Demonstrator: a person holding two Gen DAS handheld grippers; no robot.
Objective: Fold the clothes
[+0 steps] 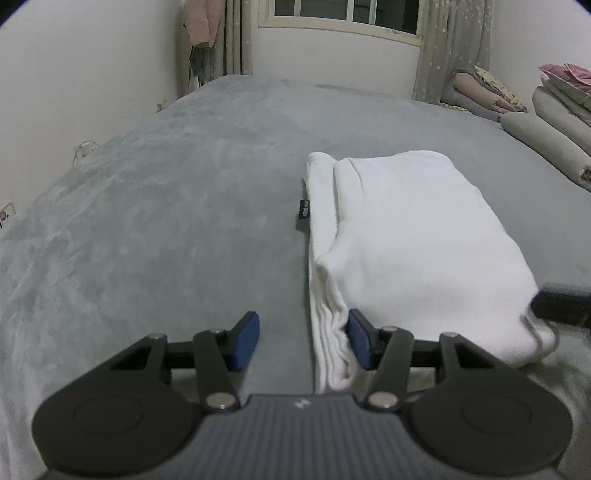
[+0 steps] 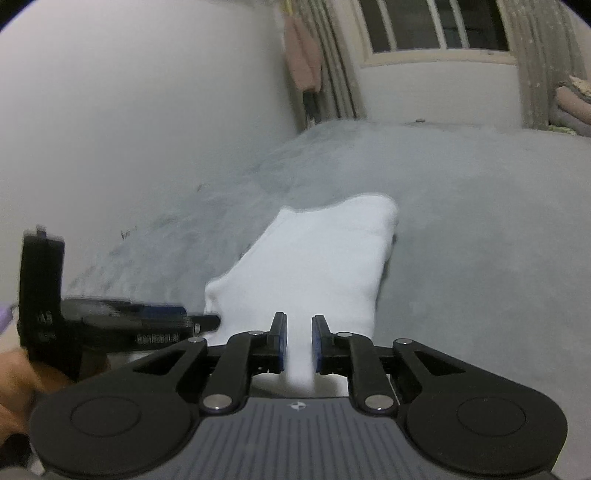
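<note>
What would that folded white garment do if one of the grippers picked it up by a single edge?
The white garment would probably flop and unfold: its stacked layers lie loose along the near edge, held by nothing. It looks soft and light, sagging over the grey blanket. Pushed, it would likely bunch up instead of sliding, since the blanket looks plush. The left gripper stands open beside those layers.

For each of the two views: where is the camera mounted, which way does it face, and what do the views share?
Left wrist: on the left gripper, jaws open, facing along the grey bed toward the window.
Right wrist: on the right gripper, jaws apart, facing the same way; a hand shows.
Shared: the folded white garment, bed, window.
</note>
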